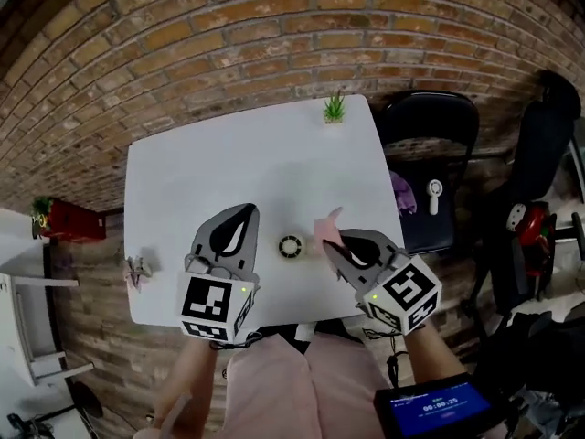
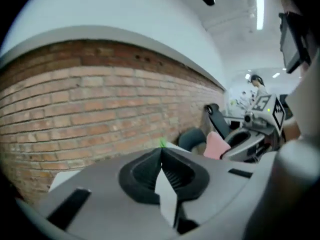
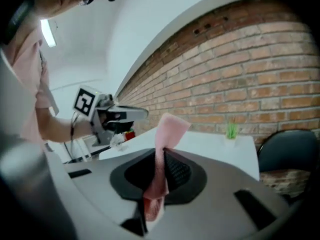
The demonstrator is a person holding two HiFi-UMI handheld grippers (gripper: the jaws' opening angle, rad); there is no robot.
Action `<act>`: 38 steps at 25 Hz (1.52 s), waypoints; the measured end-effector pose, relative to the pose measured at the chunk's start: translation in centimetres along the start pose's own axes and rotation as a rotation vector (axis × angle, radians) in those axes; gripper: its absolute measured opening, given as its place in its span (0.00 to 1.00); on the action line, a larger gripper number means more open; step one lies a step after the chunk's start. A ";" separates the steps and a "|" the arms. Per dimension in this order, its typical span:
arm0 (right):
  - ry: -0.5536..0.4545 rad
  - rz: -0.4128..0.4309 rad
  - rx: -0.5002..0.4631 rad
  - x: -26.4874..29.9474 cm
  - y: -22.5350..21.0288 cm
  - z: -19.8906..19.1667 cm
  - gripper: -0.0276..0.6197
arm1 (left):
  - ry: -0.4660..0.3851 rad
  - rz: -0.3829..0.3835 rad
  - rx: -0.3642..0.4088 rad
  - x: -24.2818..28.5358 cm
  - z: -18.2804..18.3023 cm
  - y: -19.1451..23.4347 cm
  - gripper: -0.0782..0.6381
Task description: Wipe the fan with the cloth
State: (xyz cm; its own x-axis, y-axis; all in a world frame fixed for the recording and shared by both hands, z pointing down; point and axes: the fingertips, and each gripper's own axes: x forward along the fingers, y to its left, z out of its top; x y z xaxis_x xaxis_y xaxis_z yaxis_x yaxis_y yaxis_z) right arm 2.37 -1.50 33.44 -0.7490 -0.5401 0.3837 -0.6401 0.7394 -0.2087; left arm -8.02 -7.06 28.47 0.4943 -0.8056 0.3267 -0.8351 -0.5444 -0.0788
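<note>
Right gripper view: my right tongs point(image 3: 161, 156) clamp the pink cloth point(image 3: 170, 126), its end free for wiping; left tongs point(image 2: 161, 156) together, empty.

Support: white rectangular table point(image 1: 228, 163) with a smooth matte top, its far edge toward a brick wall.
Far edge, right of centre: small green spiky potted plant point(image 1: 334, 108), upright, just inside the rim.
Near-centre front: small round white device with a dark ring point(image 1: 291, 246), lying flat, well apart from the plant.
Left front corner: small crumpled pale pinkish object point(image 1: 137, 270), close to the table's left edge; its kind cannot be told.
</note>
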 end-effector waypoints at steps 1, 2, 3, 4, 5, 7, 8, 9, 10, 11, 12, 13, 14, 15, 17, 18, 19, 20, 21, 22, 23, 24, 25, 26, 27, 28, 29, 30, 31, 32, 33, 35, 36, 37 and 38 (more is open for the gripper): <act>-0.051 -0.053 -0.013 0.1 -0.3 2.3 0.10 | -0.083 0.074 -0.032 -1.1 2.0 1.1 0.13; -0.098 -0.106 -0.030 0.2 -0.6 4.6 0.10 | -0.161 0.147 -0.047 -2.2 3.9 2.1 0.13; -0.140 -0.154 -0.054 0.3 -0.7 6.7 0.10 | -0.230 0.214 -0.044 -3.3 5.6 3.0 0.13; -0.177 -0.192 -0.083 0.4 -0.5 8.5 0.10 | -0.287 0.271 -0.030 -4.3 7.2 3.6 0.13; -0.209 -0.218 -0.115 0.5 -0.2 10.2 0.10 | -0.334 0.317 -0.014 -5.3 8.5 4.0 0.13; -0.261 -0.239 -0.167 0.6 0.9 13.0 0.10 | -0.402 0.376 -0.008 -6.9 10.6 4.3 0.13; -0.282 -0.242 -0.186 0.6 1.3 14.1 0.10 | -0.425 0.391 -0.022 -7.4 11.4 4.3 0.13; -0.299 -0.245 -0.202 0.6 1.6 15.0 0.10 | -0.440 0.397 -0.036 -7.8 12.0 4.3 0.13; -0.312 -0.250 -0.217 0.6 1.8 15.7 0.10 | -0.450 0.398 -0.043 -8.1 12.4 4.3 0.13; -0.321 -0.255 -0.230 0.7 2.0 16.2 0.10 | -0.457 0.397 -0.047 -8.3 12.6 4.3 0.13; -0.326 -0.260 -0.240 0.7 2.0 16.5 0.10 | -0.461 0.396 -0.050 -8.5 12.7 4.3 0.13; -0.327 -0.264 -0.245 0.8 2.0 16.6 0.10 | -0.463 0.395 -0.052 -8.6 12.7 4.3 0.13; -0.326 -0.266 -0.245 0.9 2.0 16.6 0.10 | -0.461 0.393 -0.054 -8.6 12.6 4.2 0.13; -0.324 -0.267 -0.243 1.0 2.0 16.6 0.09 | -0.457 0.391 -0.057 -8.6 12.4 4.0 0.13; -0.322 -0.268 -0.240 1.1 2.0 16.5 0.09 | -0.449 0.389 -0.063 -8.7 12.0 3.8 0.13; -0.324 -0.268 -0.239 1.1 2.0 16.6 0.09 | -0.446 0.389 -0.065 -8.6 12.0 3.8 0.13; -0.327 -0.268 -0.239 1.1 2.0 16.6 0.09 | -0.443 0.389 -0.066 -8.6 11.9 3.8 0.13; -0.329 -0.268 -0.238 1.2 2.1 16.6 0.09 | -0.439 0.390 -0.066 -8.6 11.8 3.7 0.13; -0.331 -0.266 -0.237 1.2 2.1 16.7 0.09 | -0.435 0.390 -0.065 -8.6 11.7 3.7 0.13; -0.334 -0.265 -0.235 1.2 2.2 16.7 0.09 | -0.432 0.389 -0.064 -8.6 11.6 3.7 0.13; -0.338 -0.264 -0.234 1.2 2.3 16.7 0.09 | -0.430 0.388 -0.063 -8.6 11.5 3.7 0.13; -0.341 -0.264 -0.233 1.2 2.4 16.7 0.09 | -0.428 0.387 -0.062 -8.6 11.5 3.7 0.13; -0.343 -0.264 -0.233 1.2 2.4 16.8 0.09 | -0.426 0.386 -0.061 -8.6 11.4 3.7 0.13; -0.345 -0.265 -0.233 1.2 2.4 16.8 0.09 | -0.425 0.385 -0.061 -8.5 11.4 3.6 0.13; -0.346 -0.266 -0.233 1.2 2.4 16.8 0.09 | -0.425 0.383 -0.061 -8.5 11.4 3.6 0.13; -0.346 -0.266 -0.233 1.2 2.4 16.8 0.09 | -0.425 0.379 -0.061 -8.4 11.4 3.6 0.13; -0.346 -0.266 -0.233 1.2 2.4 16.8 0.09 | -0.424 0.376 -0.061 -8.3 11.4 3.5 0.13; -0.346 -0.265 -0.233 1.3 2.4 16.8 0.09 | -0.422 0.373 -0.060 -8.2 11.4 3.5 0.13; -0.346 -0.266 -0.233 1.3 2.4 16.8 0.09 | -0.419 0.369 -0.059 -8.1 11.3 3.4 0.13; -0.345 -0.266 -0.233 1.3 2.4 16.8 0.09 | -0.417 0.366 -0.057 -8.0 11.3 3.3 0.13; -0.345 -0.267 -0.233 1.3 2.4 16.8 0.09 | -0.416 0.363 -0.056 -7.9 11.3 3.2 0.13; -0.343 -0.268 -0.232 1.4 2.3 16.8 0.09 | -0.413 0.359 -0.056 -7.7 11.3 3.1 0.13; -0.343 -0.268 -0.231 1.4 2.2 16.8 0.09 | -0.410 0.357 -0.056 -7.7 11.3 3.1 0.13; -0.343 -0.268 -0.231 1.4 2.2 16.8 0.09 | -0.407 0.356 -0.055 -7.6 11.3 3.0 0.13; -0.343 -0.268 -0.231 1.4 2.2 16.8 0.09 | -0.404 0.354 -0.053 -7.5 11.2 3.0 0.13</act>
State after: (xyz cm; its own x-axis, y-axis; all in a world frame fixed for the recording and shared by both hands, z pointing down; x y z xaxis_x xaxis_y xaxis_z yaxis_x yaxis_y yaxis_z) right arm -2.96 -7.41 18.39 -0.6014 -0.7959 0.0703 -0.7923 0.6054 0.0762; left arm -11.51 -5.26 15.24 0.2251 -0.9692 -0.0999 -0.9734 -0.2191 -0.0669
